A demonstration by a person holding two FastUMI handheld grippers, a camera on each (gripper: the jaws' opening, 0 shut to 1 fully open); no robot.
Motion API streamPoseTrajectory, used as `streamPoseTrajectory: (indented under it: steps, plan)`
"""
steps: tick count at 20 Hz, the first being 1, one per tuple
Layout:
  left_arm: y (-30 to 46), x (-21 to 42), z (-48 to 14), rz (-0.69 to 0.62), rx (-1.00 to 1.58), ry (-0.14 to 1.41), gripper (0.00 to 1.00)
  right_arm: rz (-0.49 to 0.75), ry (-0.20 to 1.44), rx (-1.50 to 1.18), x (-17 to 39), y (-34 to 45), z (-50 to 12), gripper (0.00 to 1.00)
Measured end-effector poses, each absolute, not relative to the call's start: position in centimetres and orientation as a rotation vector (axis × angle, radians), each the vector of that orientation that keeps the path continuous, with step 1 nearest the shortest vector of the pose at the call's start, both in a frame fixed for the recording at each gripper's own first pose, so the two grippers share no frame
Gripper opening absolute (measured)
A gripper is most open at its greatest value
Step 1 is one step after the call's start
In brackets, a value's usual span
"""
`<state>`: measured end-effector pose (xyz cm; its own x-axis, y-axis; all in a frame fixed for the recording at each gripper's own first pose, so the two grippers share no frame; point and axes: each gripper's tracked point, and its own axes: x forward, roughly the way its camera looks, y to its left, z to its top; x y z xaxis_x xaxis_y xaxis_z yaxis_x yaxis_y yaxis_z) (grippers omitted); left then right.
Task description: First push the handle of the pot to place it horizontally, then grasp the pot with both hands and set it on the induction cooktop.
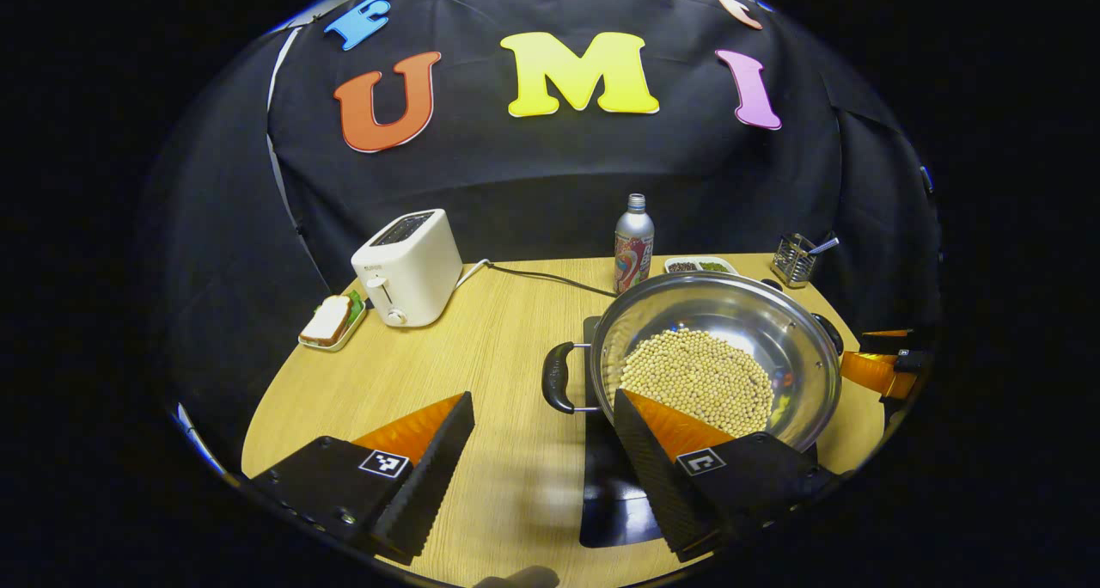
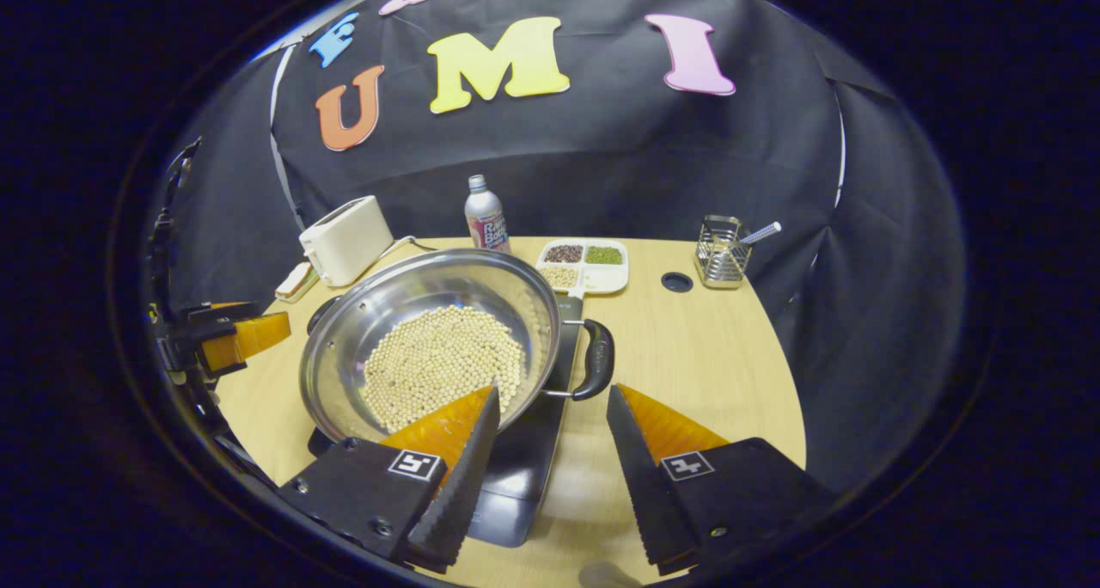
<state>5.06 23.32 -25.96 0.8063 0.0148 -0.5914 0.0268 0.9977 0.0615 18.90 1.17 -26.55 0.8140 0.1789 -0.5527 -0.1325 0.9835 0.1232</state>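
Both fingers of the left gripper (image 1: 543,407) stand spread wide with nothing between them but bare table (image 1: 481,347). Its right finger lies in front of the near rim of the pot (image 1: 720,356), and the pot's black handle (image 1: 557,378) sits just ahead of the gap, nearer the right finger than the left. Whether that finger touches the rim cannot be told.

Fingers of the right gripper (image 2: 551,399) are likewise parted and clasp nothing. Its left finger overlaps the pot's near rim in the right gripper view, and the pot's other handle (image 2: 597,360) lies just beyond the gap between the two tips. The left gripper also shows at the far left edge of this view, beyond the left finger.

The pot, steel with a layer of pale beans (image 2: 443,364) in its bottom, sits on the black cooktop (image 2: 524,468), whose glossy front edge reaches toward the fingers in both views. The two handles point out to the sides, roughly level.

Farther ahead of the fingers stand a toaster (image 1: 408,266) with a sandwich (image 1: 326,320) on a small tray beside it, a bottle (image 2: 485,214), a divided dish (image 2: 584,266) of grains, and a wire holder (image 2: 720,253).
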Motion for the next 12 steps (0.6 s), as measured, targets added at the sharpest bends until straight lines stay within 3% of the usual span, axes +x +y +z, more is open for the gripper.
streamPoseTrajectory:
  steps: [6,12]
  plan:
    - [22.7,4.5,-18.4,-0.07,0.086,0.502,0.97,0.137,0.473,0.053,17.0,1.9,-19.7,0.79]
    - [23.2,2.2,-9.0,-0.125,0.109,0.32,0.97,0.108,0.257,0.065,13.1,2.7,-8.3,0.8]
